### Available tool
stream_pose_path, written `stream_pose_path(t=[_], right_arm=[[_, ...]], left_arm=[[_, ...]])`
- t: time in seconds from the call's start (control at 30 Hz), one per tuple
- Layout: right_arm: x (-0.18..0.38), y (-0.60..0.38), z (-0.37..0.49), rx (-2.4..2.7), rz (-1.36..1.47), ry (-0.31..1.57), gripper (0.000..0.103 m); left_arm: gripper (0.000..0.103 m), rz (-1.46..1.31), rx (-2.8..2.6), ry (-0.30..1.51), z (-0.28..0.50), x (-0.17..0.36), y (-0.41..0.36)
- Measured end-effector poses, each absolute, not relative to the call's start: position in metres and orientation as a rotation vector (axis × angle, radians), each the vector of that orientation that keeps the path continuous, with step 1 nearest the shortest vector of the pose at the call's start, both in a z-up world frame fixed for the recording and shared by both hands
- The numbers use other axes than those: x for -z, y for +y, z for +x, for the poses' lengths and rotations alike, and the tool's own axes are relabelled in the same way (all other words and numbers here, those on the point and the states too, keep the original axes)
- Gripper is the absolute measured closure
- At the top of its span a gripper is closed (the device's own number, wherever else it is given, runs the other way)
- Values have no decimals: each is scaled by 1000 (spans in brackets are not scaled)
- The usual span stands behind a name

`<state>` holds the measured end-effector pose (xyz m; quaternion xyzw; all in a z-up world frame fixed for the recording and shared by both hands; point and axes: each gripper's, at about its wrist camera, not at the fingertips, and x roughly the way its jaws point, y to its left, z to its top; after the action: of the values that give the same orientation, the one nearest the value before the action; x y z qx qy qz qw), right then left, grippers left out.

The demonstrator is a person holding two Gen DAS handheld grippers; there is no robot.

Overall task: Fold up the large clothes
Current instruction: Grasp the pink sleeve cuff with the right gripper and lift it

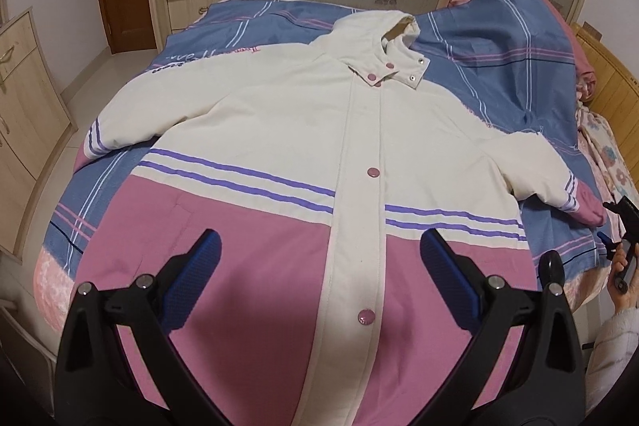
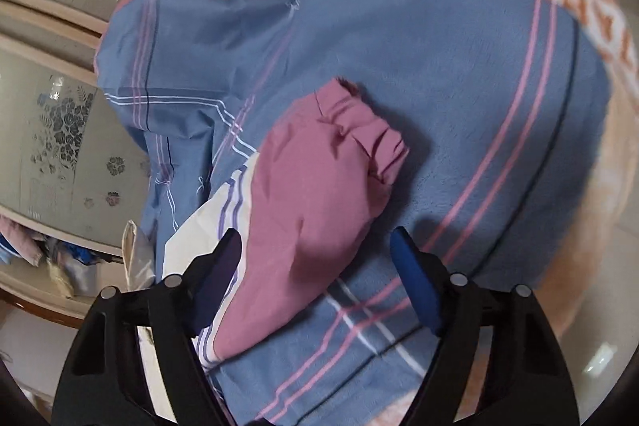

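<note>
A hooded jacket (image 1: 279,130), cream above and pink below with purple stripes and pink snap buttons, lies face up and spread flat on the blue plaid bedcover (image 1: 499,58), hood toward the wardrobe and hem toward the person. The left gripper (image 1: 319,250) hangs over the pink lower front, its blue-padded jaws spread wide with nothing between them, apart from the cloth as far as this view shows. What the coming fold turns on is the sleeve on the right-hand side: it runs out from the body and down toward the bed's edge, ending in a pink elastic cuff (image 2: 359,130). Seen from the right wrist, that sleeve (image 2: 303,202) lies directly ahead of the right gripper (image 2: 319,258), its long axis running away from the jaws and slightly to the right, cuff at the far end. The jaws stand apart on either side of the sleeve's pink lower part without pinching it; the picture is blurred, so whether a pad brushes the fabric I cannot tell. The right hand (image 1: 621,266) is plainly the nearer one to this sleeve, showing at the left view's edge just beside the cuff, so carrying the sleeve inward across the jacket's front likely falls to it.
</note>
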<state>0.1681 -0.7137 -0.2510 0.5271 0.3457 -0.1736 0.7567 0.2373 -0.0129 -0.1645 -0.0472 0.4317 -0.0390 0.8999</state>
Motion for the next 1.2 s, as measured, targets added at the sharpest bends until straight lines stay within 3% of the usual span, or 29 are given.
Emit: stream_pose_path(t=[0.03,0.07,0.1,0.17,0.3,0.47,0.5,0.57,0.63,0.8,0.9,1.2], right_arm=[[258,-714,173,377,1154,771,33],[263,-713,178,382,1158,789,48],[265,-711,180,383,1169,798,89],[251,-702,180,391,1175,760,94],[155,-644,191,187,993,591,95],[39,-501,209,-227,736,527,95],[29,-473,212,-291,690,541,95],[18,-393,223,-467,569,623,79],[23,-333,228,-595,463,719,17],[32,-286,201,-619,340,712,13],[40,-306,195,-568,393,724,8],[100,-371,176,-367,525,795,8]], left_arm=[[2,-94,79,895,239,165,-14],[2,-93,79,894,239,166,-15],[2,-91,79,893,239,165,-15],[2,-92,68,890,239,164,-13],[2,-110,33,887,241,163,-2],[2,-149,-3,888,240,162,13],[2,-158,-14,885,239,161,16],[2,-172,-31,882,238,160,23],[2,-188,-51,878,238,159,31],[2,-226,-71,880,239,162,49],[2,-267,-38,914,249,173,53],[2,-549,418,976,303,196,6]])
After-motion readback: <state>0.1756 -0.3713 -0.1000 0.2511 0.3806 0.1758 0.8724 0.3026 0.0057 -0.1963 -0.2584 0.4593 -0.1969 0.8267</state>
